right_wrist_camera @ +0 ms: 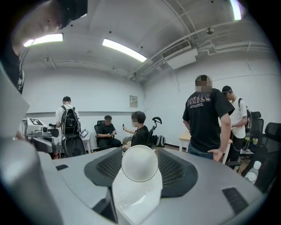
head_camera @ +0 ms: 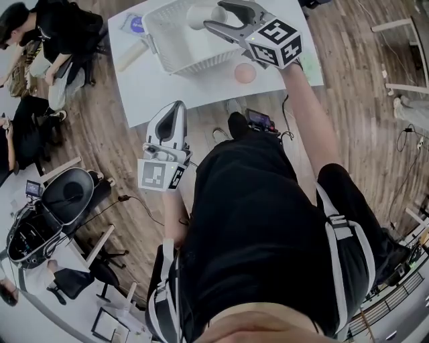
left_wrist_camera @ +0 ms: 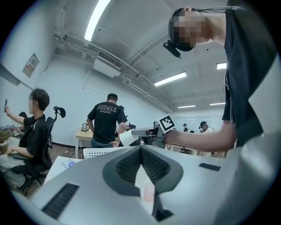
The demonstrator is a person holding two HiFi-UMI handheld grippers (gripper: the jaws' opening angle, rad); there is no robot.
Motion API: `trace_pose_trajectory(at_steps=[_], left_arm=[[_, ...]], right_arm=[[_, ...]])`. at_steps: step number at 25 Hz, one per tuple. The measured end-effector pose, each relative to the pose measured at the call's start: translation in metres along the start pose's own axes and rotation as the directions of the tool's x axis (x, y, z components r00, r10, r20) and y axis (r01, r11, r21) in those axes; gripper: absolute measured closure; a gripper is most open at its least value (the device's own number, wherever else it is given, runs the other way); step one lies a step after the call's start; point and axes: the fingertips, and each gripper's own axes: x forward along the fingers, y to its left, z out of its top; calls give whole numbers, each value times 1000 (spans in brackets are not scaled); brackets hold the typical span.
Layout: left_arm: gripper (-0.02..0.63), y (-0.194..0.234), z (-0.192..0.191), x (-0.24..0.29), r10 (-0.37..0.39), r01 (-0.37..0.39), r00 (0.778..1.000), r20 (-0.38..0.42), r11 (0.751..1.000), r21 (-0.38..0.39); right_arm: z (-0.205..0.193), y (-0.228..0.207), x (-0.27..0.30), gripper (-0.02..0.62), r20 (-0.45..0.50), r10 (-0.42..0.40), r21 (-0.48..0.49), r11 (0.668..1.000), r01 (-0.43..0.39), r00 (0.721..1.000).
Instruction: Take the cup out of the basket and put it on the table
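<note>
**Lifting the cup (head_camera: pixel 199 15) out: half done**

The right claw (head_camera: pixel 216 15) is clamped on the white cup and holds it in the air over the basket (head_camera: pixel 175 61). So I think the cup is out of the basket. It is not on the tabletop (head_camera: pixel 167 90) yet. That part is left to do: carry it to a bare spot and set it down. The left claw (head_camera: pixel 177 106) has its jaws together and holds nothing. It hangs well apart from the basket.

The head view shows the basket, the tabletop and a small pink round thing (head_camera: pixel 245 72) just beside the basket. The right gripper view shows none of these, only the cup's round end between the pads, and people in the room. The left gripper view shows the cup from the side, up above the basket.
</note>
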Motion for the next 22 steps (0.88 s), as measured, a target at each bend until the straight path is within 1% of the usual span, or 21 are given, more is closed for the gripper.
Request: trace_pose_trajectory(at_steps=[6, 10, 16, 22], left_arm=[[588, -20, -7, -15, -47, 47, 999, 9, 999, -2], [586, -28, -10, -26, -79, 79, 997, 14, 997, -8], [588, -49, -16, -32, -133, 134, 991, 15, 991, -18], [588, -74, -18, -37, -169, 170, 985, 17, 985, -6]], right_arm=[[14, 42, -42, 345, 91, -9, -40, 999, 13, 996], [15, 67, -65, 345, 110, -28, -38, 999, 32, 994], [10, 91, -109, 345, 137, -56, -24, 998, 60, 989], [8, 113, -149, 345, 177, -56, -30, 998, 62, 983]])
